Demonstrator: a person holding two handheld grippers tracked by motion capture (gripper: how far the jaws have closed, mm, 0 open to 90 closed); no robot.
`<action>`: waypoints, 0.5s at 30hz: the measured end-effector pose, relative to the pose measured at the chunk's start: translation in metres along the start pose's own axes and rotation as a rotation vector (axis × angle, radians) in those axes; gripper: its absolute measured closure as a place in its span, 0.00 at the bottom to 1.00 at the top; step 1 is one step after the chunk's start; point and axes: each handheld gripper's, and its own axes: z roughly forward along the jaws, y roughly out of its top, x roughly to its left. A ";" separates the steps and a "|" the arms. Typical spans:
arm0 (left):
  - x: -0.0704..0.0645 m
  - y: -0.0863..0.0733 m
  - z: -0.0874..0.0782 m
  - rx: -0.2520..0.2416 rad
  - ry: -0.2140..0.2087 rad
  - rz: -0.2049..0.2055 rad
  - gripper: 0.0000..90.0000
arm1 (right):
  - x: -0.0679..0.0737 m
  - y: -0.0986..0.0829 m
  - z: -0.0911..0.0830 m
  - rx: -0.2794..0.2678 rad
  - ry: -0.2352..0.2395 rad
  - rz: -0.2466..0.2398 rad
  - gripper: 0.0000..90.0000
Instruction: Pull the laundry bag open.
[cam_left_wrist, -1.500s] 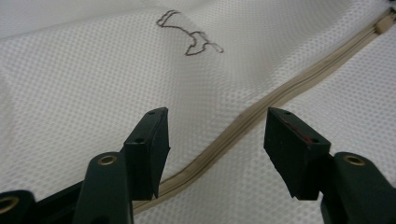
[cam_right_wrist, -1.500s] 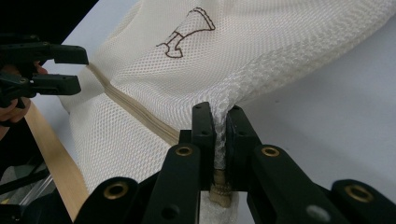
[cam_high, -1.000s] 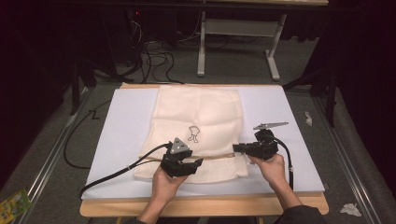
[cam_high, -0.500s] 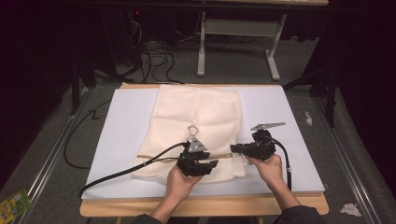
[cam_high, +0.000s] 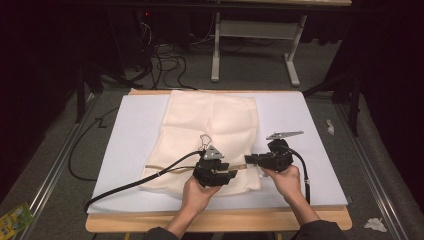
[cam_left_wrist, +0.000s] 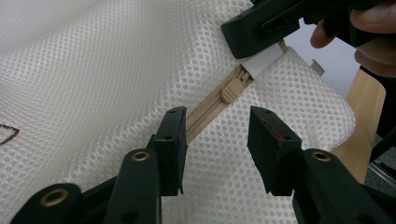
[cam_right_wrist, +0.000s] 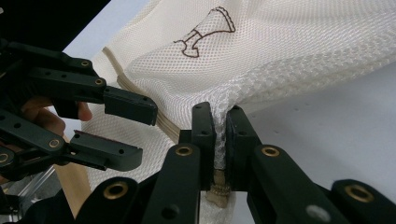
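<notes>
- Mesh bag (cam_high: 212, 132) lies flat on the white mat (cam_high: 310, 170). Its near edge sits just under both our grippers.
- Right gripper (cam_right_wrist: 219, 140): jaws closed tight on a bunched fold of mesh at the bag's end, by the zipper's white tab (cam_left_wrist: 261, 63). The pinched fabric stands up between the jaws.
- Left gripper (cam_left_wrist: 215, 135): jaws well apart, holding nothing. They straddle the zipper (cam_left_wrist: 205, 109), one jaw on each side of the track.
- The slider (cam_left_wrist: 232, 88) lies just ahead of the left jaws, between them and the right gripper's jaw tips.
- Handling, our judgement: the bag is light, soft and limp. It bunches and lifts where pinched, so it has no stiffness to push against. The open weave should grip well and is unlikely to slip.
- Where to hold, our judgement: the slider is the hard bit and the sensible grip for the left jaws. It is small and flat, and easy to miss. The right grip at the tab end should keep the track taut.
- A brown printed mark (cam_right_wrist: 205, 30) shows on the mesh beyond the right jaws.
- In the way: the two sets of jaws sit close, and they could clash near the slider. Our left cable (cam_high: 145, 175) trails across the bag's near-left corner and may drag the fabric.
- Mat to the right of the right gripper lies bare.
</notes>
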 end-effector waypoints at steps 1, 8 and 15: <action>0.000 0.000 0.000 -0.001 -0.001 -0.002 0.64 | 0.000 0.000 0.000 0.002 -0.001 0.000 0.95; 0.003 0.000 0.006 0.003 -0.011 -0.021 0.64 | 0.003 0.001 0.003 0.001 0.004 -0.012 0.95; 0.005 -0.001 0.011 0.003 -0.020 -0.040 0.65 | 0.007 0.002 0.006 -0.002 0.012 -0.019 0.95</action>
